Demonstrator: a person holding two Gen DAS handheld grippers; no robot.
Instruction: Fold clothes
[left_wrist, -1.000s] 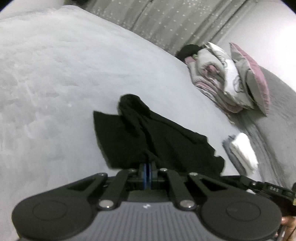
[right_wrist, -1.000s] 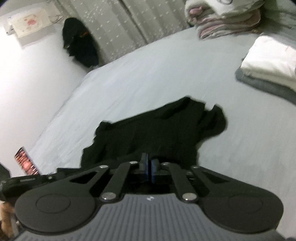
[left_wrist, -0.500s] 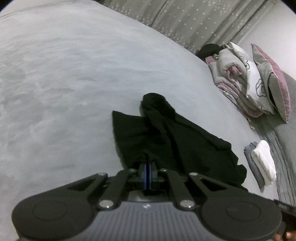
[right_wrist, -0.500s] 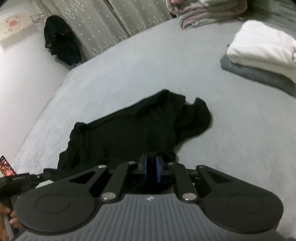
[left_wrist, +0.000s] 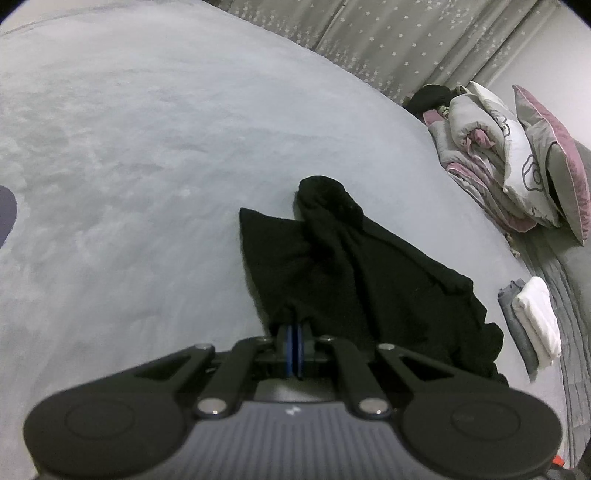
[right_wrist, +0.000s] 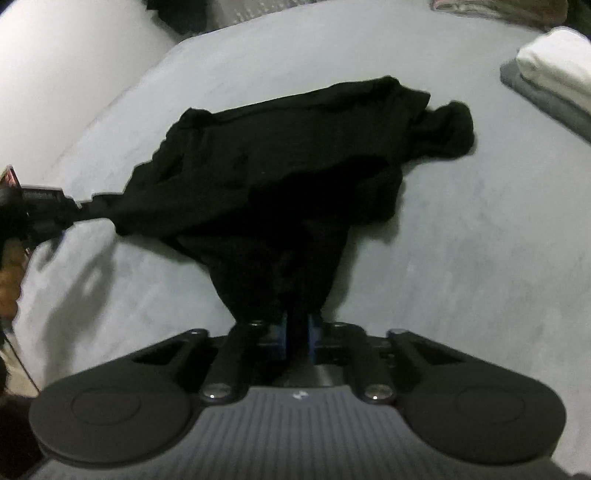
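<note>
Short of the folded white and grey stack (right_wrist: 550, 70) on the grey bed (left_wrist: 147, 147), you hold the black garment (right_wrist: 288, 155) by two spots on its near edge, left gripper (left_wrist: 294, 325) and right gripper (right_wrist: 295, 325) both pinched closed on cloth, probably to spread it flat.

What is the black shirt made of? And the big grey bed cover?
The black shirt looks like soft, thin knit cloth, maybe cotton: matte, and it sags and bunches where both tools pinch it. The bed cover looks like fuzzy fleece or plush: its pale grey surface shows brushed streaks. Neither fibre can be told for sure.
</note>
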